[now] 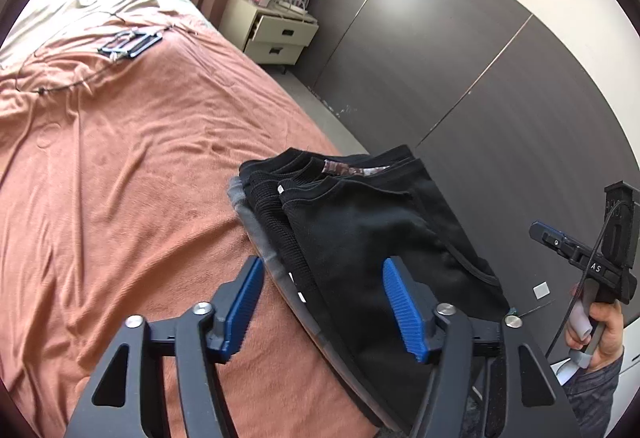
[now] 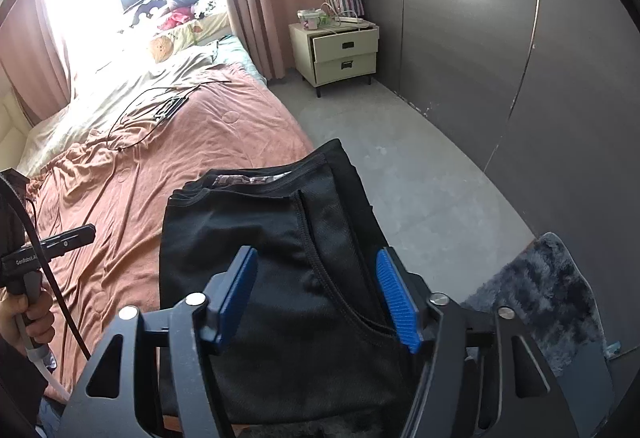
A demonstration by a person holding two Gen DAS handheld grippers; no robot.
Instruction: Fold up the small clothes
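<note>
A stack of folded black clothes (image 1: 360, 230) lies at the bed's right edge, with a grey garment (image 1: 256, 234) underneath and a patterned one (image 1: 348, 169) showing near the top. It also shows in the right wrist view (image 2: 256, 246). My left gripper (image 1: 324, 306) is open and empty, hovering over the stack's left edge. My right gripper (image 2: 318, 298) is open and empty above the stack's top garment. The right gripper also shows in the left wrist view (image 1: 580, 254), and the left gripper in the right wrist view (image 2: 60, 244).
The bed has a salmon-pink sheet (image 1: 132, 166) with a cable and a dark device (image 1: 130, 44) on it. A cream nightstand (image 2: 340, 52) stands by the grey wardrobe wall (image 2: 520, 58). A dark fluffy rug (image 2: 536, 298) lies on the floor at right.
</note>
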